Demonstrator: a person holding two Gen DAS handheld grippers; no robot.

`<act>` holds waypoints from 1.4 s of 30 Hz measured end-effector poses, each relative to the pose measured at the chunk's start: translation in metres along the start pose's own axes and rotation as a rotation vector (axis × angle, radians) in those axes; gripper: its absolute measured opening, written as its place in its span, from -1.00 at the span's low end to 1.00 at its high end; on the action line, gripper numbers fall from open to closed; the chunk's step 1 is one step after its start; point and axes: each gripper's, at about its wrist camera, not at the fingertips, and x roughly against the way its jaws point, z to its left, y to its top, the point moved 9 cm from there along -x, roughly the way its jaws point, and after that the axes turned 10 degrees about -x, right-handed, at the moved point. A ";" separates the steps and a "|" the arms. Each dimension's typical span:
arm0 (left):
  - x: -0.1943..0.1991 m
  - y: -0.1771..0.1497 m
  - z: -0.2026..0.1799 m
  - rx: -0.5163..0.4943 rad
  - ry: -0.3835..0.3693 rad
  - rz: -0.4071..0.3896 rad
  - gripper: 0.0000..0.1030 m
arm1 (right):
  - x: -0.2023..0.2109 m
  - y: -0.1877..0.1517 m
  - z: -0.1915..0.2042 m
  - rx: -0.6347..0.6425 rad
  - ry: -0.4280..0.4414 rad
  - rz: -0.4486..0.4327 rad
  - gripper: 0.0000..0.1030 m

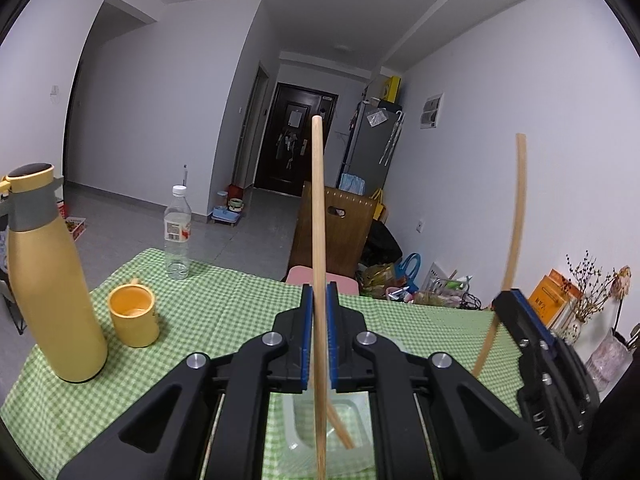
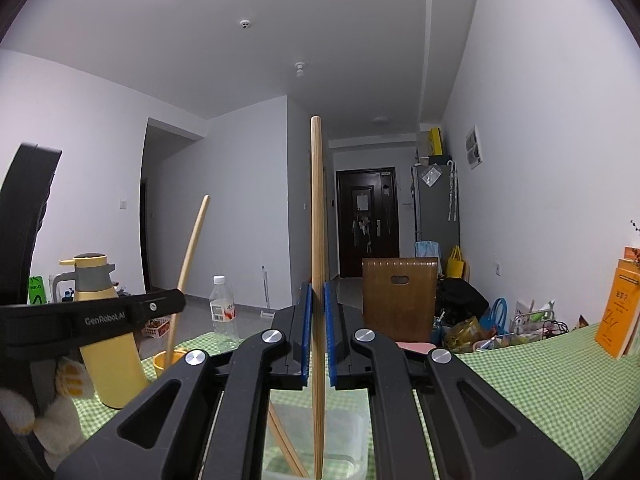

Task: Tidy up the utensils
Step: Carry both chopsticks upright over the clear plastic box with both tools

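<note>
- Two chopsticks, wooden, each pinched upright in its own tool above the counter.
- Left chopstick: clamped between the blue pads of the left tool, top end well above the tool, lower end passing down behind it over a clear tray.
- Right chopstick: clamped between the pads of the right tool, standing near vertical; in the left wrist view it shows at the right edge, curved by the lens.
- Tray: clear plastic, on the counter directly below both tools; another wooden stick lies slanted in it.
- Counter: covered in green-and-white checked cloth.
- Mug: yellow, on the counter, left of the left tool, just beside the flask.
- Flask: yellow with grey collar, upright at the counter's left side.
- Bottle: clear plastic, white cap, upright near the counter's far edge.
- Book: orange, standing at the counter's right end.
- Chair: brown wood, beyond the far edge of the counter.
- Hand: in a white and yellow glove, holding the left tool's grip.
</note>
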 end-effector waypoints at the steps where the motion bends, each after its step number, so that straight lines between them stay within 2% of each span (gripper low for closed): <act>1: -0.003 0.000 -0.002 0.003 -0.007 -0.004 -0.92 | -0.005 -0.001 0.000 0.002 -0.001 0.003 -0.87; 9: -0.038 -0.007 -0.007 -0.001 -0.022 0.006 -0.92 | -0.031 -0.010 -0.012 -0.019 -0.010 0.028 -0.87; 16: -0.066 -0.028 -0.013 -0.031 -0.051 0.017 -0.92 | -0.052 -0.037 -0.025 -0.035 -0.018 0.083 -0.87; 24: -0.078 -0.047 -0.023 -0.077 -0.051 0.020 -0.92 | -0.061 -0.062 -0.028 -0.033 -0.009 0.149 -0.87; 32: -0.086 -0.070 -0.021 -0.079 -0.088 0.066 -0.91 | -0.056 -0.080 -0.028 -0.007 -0.016 0.199 -0.87; 33: -0.086 -0.072 -0.020 -0.080 -0.092 0.067 -0.90 | -0.056 -0.082 -0.029 -0.004 -0.017 0.209 -0.86; 34: -0.084 -0.074 -0.018 -0.083 -0.095 0.067 -0.78 | -0.054 -0.084 -0.029 0.001 -0.021 0.223 -0.84; 35: -0.080 -0.075 -0.015 -0.080 -0.097 0.061 -0.62 | -0.054 -0.086 -0.031 0.002 -0.021 0.235 -0.68; 36: -0.076 -0.075 -0.012 -0.075 -0.095 0.052 -0.29 | -0.051 -0.087 -0.033 0.001 -0.024 0.243 -0.32; 37: -0.073 -0.075 -0.009 -0.073 -0.093 0.043 -0.09 | -0.048 -0.087 -0.035 0.001 -0.032 0.240 -0.11; 38: -0.069 -0.074 -0.006 -0.070 -0.093 0.032 -0.05 | -0.044 -0.086 -0.037 0.004 -0.040 0.232 0.09; 40: -0.058 -0.072 0.000 -0.072 -0.093 0.018 -0.01 | -0.036 -0.085 -0.040 0.010 -0.049 0.225 0.14; 41: -0.052 -0.072 0.002 -0.072 -0.095 0.011 0.05 | -0.032 -0.085 -0.042 0.009 -0.057 0.225 0.36; 42: -0.048 -0.071 0.004 -0.069 -0.095 0.004 0.29 | -0.028 -0.085 -0.044 0.008 -0.065 0.225 0.66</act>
